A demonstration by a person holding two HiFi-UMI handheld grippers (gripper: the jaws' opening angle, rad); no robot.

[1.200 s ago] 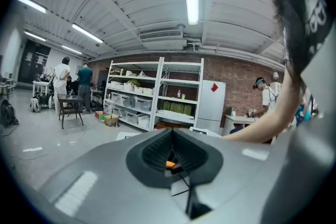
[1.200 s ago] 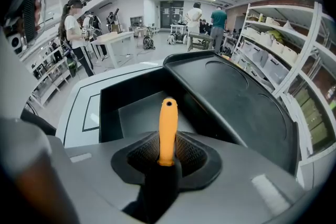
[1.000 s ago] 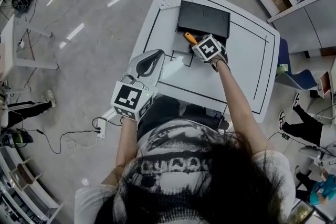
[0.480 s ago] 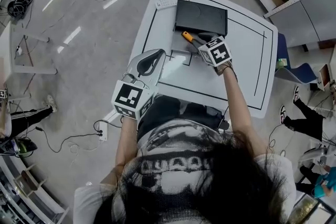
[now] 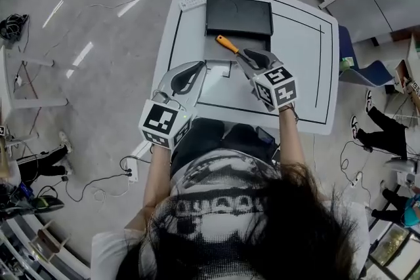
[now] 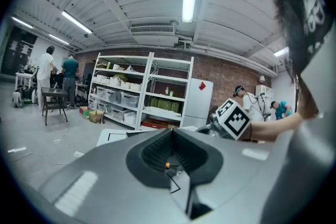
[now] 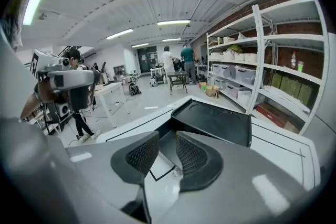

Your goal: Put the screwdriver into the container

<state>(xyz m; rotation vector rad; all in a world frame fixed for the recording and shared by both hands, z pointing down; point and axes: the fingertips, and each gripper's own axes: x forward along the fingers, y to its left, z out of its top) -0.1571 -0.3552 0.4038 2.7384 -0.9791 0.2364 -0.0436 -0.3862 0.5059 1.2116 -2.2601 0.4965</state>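
The screwdriver (image 5: pixel 227 44), orange-handled, lies on the white table (image 5: pixel 295 62) just in front of the black container (image 5: pixel 239 15). Its shaft points toward my right gripper (image 5: pixel 248 56). That gripper hovers just behind the shaft; its jaws are closing, apart, with nothing between them (image 7: pixel 167 137). The right gripper view shows the container (image 7: pixel 212 123) ahead. My left gripper (image 5: pixel 199 66) rests at the table's near left edge with its tips together. Through its gap, the left gripper view (image 6: pixel 171 131) shows the orange handle (image 6: pixel 167 165) as a small dot.
Black lines are marked on the table (image 5: pixel 323 75). A small white object (image 5: pixel 194 2) lies at the far left corner. Shelving (image 7: pixel 262 76) stands to the right. People stand by shelves (image 6: pixel 52 68), and cables lie on the floor (image 5: pixel 85 183).
My right gripper has drawn back from the container toward the person. The screwdriver stays lying in front of the container. The left gripper has not moved.
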